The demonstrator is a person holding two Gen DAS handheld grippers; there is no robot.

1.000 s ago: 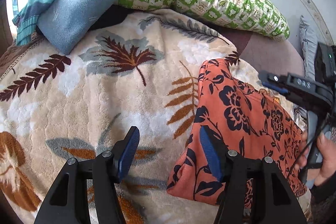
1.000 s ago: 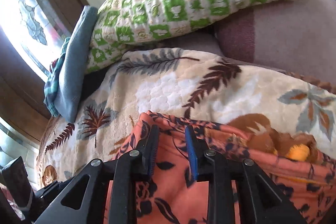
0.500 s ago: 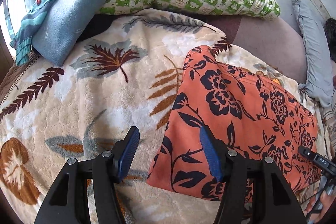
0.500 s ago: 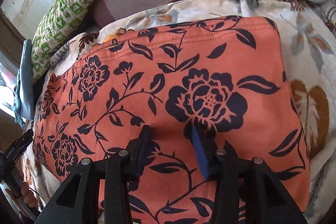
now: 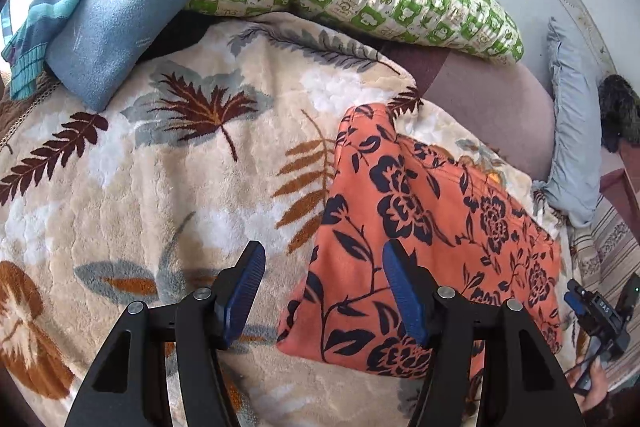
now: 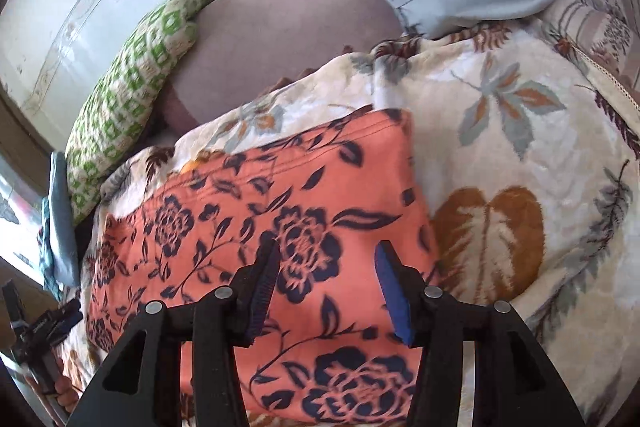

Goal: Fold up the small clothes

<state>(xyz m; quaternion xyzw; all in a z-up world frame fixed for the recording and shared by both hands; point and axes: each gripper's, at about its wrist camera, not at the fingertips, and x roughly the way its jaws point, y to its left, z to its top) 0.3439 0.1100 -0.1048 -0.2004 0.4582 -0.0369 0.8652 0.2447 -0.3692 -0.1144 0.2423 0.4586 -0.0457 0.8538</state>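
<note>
On the leaf-patterned blanket [image 5: 168, 187] covering the bed, the left tongs [image 5: 324, 291] gape wide and empty over the orange floral garment's [image 5: 420, 227] edge at their 3 o'clock, while the right tongs [image 6: 326, 291], having just been opening, hang half-spread above it, gripping nothing.

Orange garment [image 5: 420, 227] with dark navy flowers, lay folded and flat on the leaf-print blanket [image 5: 160, 187]. Stretched from six toward one o'clock in the left wrist view; stitched hem [image 6: 320, 143] showed at twelve in the right.
</note>
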